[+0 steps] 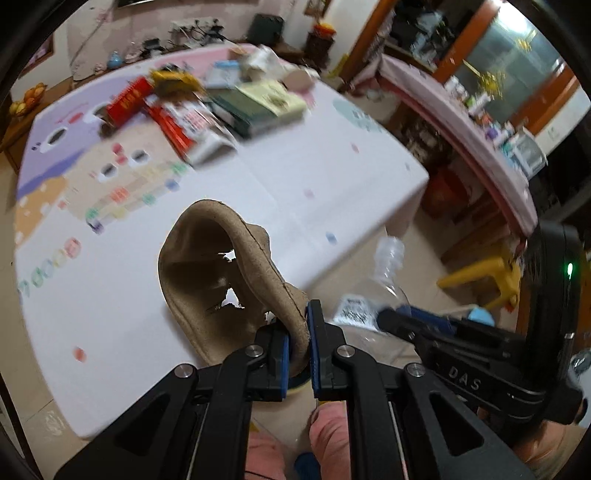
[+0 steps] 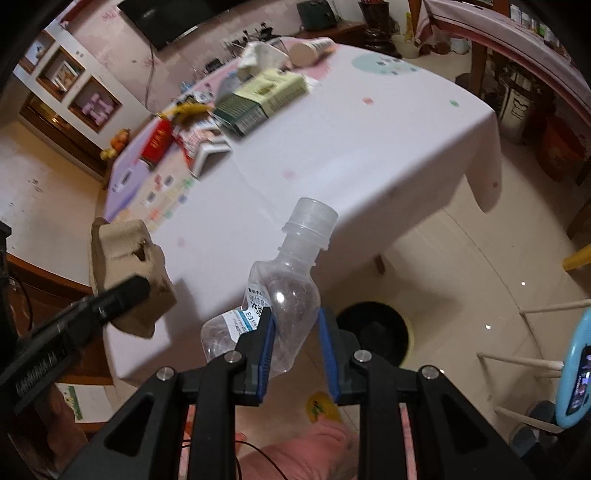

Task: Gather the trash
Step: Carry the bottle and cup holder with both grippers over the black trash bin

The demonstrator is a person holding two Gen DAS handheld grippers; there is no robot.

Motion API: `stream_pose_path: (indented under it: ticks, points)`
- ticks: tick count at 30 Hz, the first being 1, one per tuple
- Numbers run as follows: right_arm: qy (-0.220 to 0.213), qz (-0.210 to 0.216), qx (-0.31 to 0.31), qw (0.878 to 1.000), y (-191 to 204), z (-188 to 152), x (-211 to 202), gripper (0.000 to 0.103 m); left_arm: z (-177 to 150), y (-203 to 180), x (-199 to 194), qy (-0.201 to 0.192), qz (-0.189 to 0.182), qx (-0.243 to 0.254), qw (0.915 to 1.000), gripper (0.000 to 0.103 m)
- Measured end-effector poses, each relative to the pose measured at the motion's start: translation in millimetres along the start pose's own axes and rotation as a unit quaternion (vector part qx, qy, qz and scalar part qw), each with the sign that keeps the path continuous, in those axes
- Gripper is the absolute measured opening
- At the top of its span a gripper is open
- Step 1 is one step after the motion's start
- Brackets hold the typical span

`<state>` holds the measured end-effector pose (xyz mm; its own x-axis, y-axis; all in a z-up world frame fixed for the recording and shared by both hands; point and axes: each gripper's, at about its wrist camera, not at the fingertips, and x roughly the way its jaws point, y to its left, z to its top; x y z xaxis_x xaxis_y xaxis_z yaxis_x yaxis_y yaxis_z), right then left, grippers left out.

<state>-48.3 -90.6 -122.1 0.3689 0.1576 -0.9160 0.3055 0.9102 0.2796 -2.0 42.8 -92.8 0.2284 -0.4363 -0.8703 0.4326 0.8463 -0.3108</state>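
Brown fibrous pulp tray piece (image 1: 221, 273), torn with holes, clamped in left gripper (image 1: 298, 343) above the table (image 1: 332, 177). Right gripper (image 2: 295, 350) pinches a clear crumpled plastic bottle (image 2: 291, 280); only its view shows a black bin (image 2: 373, 332) at 4 o'clock.

Bench (image 2: 369, 155) under a white cloth with pastel prints, purple and pink at the far end. Pale glossy tile floor (image 2: 461, 266) catching light spots. Pinkish wall (image 2: 122, 33) with a dark screen (image 2: 162, 18), wooden cubby shelf (image 2: 70, 85) on the left. Yellow stool (image 1: 484, 280) and a pink-covered counter (image 1: 461, 129) on the right.
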Motion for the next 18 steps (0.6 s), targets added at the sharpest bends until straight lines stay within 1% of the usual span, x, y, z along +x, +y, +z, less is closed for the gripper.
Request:
stream_pose_path:
  ticks: [3, 5, 6, 8, 10, 11, 14, 16, 18]
  points:
    - [0.012, -0.014, -0.010, 1.000, -13.1, -9.3, 11.1, 0.024, -18.5, -21.4, 20.9, 0.013, 0.003, 0.015, 0.9998, 0.007]
    - [0.021, -0.020, -0.017, 0.999, -22.6, -15.0, 20.8, 0.024, -29.1, -34.7, 32.4, 0.009, 0.017, 0.026, 0.9995, 0.008]
    - [0.026, -0.024, -0.022, 0.999, -28.1, -18.1, 27.2, 0.024, -35.1, -44.0, 37.3, -0.003, 0.033, 0.038, 0.9987, 0.008]
    - [0.041, -0.029, -0.036, 0.998, -40.0, -24.3, 42.6, 0.024, -43.4, -57.0, 46.0, -0.018, 0.051, 0.054, 0.9971, 0.010]
    - [0.057, -0.033, -0.046, 0.997, -51.3, -30.4, 58.7, 0.024, -51.3, -67.5, 56.1, -0.037, 0.062, 0.062, 0.9955, 0.012]
    - [0.065, -0.034, -0.052, 0.996, -57.8, -34.0, 67.7, 0.024, -56.3, -74.6, 60.8, -0.054, 0.069, 0.070, 0.9937, 0.012]
    - [0.083, -0.035, -0.072, 0.993, -76.3, -43.0, 90.9, 0.024, -67.5, -90.7, 74.5, -0.089, 0.085, 0.086, 0.9886, 0.012]
    - [0.095, -0.032, -0.077, 0.992, -89.7, -48.8, 105.2, 0.024, -73.1, -97.8, 86.2, -0.095, 0.089, 0.089, 0.9876, 0.009]
    - [0.109, -0.031, -0.081, 0.990, -103.9, -53.0, 121.5, 0.024, -80.8, -103.5, 103.4, -0.088, 0.087, 0.075, 0.9896, 0.007]
